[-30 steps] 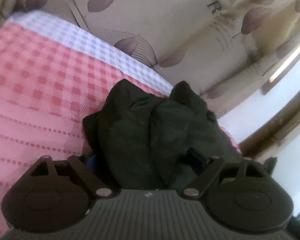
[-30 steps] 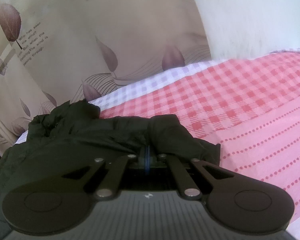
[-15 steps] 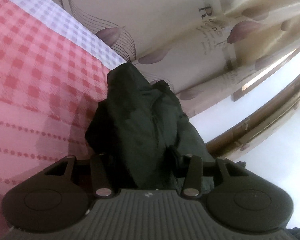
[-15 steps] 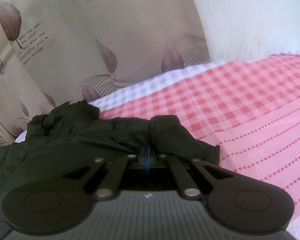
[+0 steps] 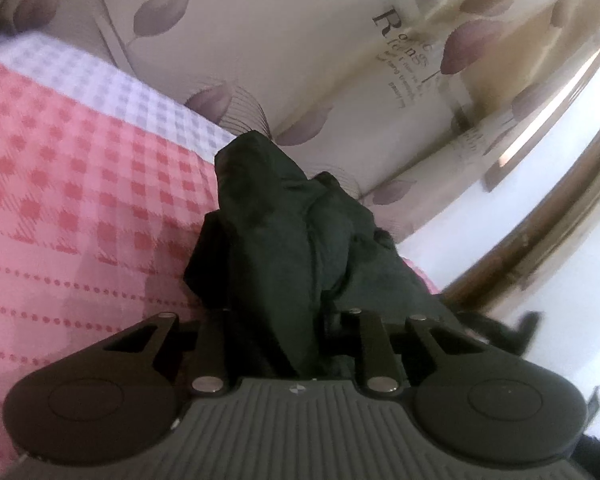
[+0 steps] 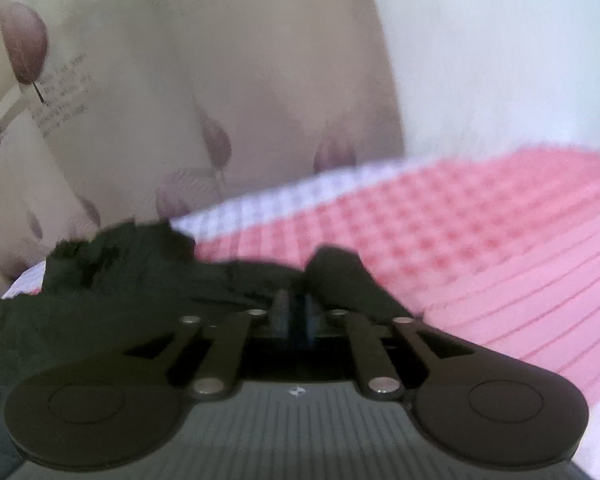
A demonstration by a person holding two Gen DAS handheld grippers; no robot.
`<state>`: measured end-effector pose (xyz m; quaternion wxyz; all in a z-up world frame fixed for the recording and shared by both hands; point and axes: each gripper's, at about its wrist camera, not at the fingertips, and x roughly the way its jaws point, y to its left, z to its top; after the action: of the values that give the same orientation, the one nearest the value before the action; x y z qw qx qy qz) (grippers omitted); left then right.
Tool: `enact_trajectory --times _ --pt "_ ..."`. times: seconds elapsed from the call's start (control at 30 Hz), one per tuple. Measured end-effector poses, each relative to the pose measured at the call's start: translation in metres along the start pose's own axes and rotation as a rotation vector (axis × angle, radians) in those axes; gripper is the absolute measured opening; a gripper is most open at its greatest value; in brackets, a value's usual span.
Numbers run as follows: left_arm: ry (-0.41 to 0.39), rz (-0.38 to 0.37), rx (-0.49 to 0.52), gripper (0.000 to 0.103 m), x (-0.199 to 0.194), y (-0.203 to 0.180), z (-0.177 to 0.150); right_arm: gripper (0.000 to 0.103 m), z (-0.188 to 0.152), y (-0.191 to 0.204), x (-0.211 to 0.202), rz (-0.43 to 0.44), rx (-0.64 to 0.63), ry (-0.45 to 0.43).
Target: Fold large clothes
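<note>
While bunched on bedsheet (image 5: 80, 200) | dark garment (image 5: 284, 240) | both grippers clamp it

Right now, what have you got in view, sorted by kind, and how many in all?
Dark garment: 1
Checked bedsheet: 1
Leaf-print curtain: 1
Grippers: 2, left gripper and right gripper, both clamped on the garment
Total: 5

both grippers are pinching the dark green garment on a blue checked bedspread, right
Not quite. The bedspread is pink and red checked, not blue, as the left wrist view shows. The left gripper and the right gripper do both pinch the dark green garment.
</note>
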<state>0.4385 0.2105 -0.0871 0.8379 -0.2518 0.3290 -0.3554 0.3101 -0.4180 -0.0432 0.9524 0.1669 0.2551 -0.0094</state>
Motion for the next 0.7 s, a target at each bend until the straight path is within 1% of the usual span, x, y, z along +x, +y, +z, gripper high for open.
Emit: enact_trajectory --times 0.03,0.07,0.1,0.13,0.2,0.27,0.3,0.33,0.37,0.43,0.47,0.5,0.57,0.63,0.7 --pt "-0.003 0.016 0.005 0.021 -0.002 -0.006 0.001 0.036 0.001 0.01 -0.013 -0.005 -0.015 -0.04" --pt "-0.003 0.034 0.009 0.02 -0.004 -0.012 0.003 0.044 0.001 0.02 -0.029 0.02 -0.024 -0.084" --pt "-0.002 0.05 0.011 0.02 -0.007 -0.017 0.004 0.059 0.0 0.029 -0.041 0.057 -0.03 -0.117" --pt "-0.001 0.069 0.011 0.019 -0.008 -0.023 0.006 0.068 -0.001 0.04 -0.055 0.102 -0.044 -0.144" --pt "0.004 0.106 0.022 0.017 -0.011 -0.036 0.01 0.068 -0.005 0.065 -0.075 0.201 -0.093 -0.157" --pt "0.008 0.136 0.023 0.016 -0.014 -0.051 0.015 0.065 -0.012 0.094 -0.089 0.324 -0.163 -0.137" --pt "0.01 0.148 0.02 0.016 -0.016 -0.059 0.017 0.06 -0.016 0.107 -0.092 0.369 -0.193 -0.116" --pt "0.011 0.166 0.023 0.015 -0.017 -0.069 0.02 0.04 -0.021 0.121 -0.093 0.416 -0.22 -0.086" --pt "0.015 0.179 0.023 0.015 -0.018 -0.077 0.021 0.026 -0.026 0.132 -0.092 0.454 -0.231 -0.053" --pt "0.023 0.203 0.026 0.015 -0.02 -0.101 0.026 0.021 -0.036 0.149 -0.085 0.505 -0.24 0.005" --pt "0.028 0.215 0.03 0.015 -0.02 -0.114 0.028 0.017 -0.042 0.156 -0.08 0.516 -0.247 0.029" --pt "0.033 0.224 0.031 0.014 -0.02 -0.126 0.029 0.016 -0.046 0.161 -0.075 0.528 -0.235 0.051" --pt "0.036 0.231 0.022 0.014 -0.02 -0.154 0.03 0.015 -0.049 0.165 -0.064 0.569 -0.168 0.098" --pt "0.032 0.24 0.029 0.014 -0.018 -0.186 0.028 0.015 -0.047 0.169 -0.056 0.591 -0.12 0.107" --pt "0.029 0.241 0.025 0.014 -0.013 -0.213 0.025 0.015 -0.042 0.168 -0.049 0.623 -0.045 0.119"
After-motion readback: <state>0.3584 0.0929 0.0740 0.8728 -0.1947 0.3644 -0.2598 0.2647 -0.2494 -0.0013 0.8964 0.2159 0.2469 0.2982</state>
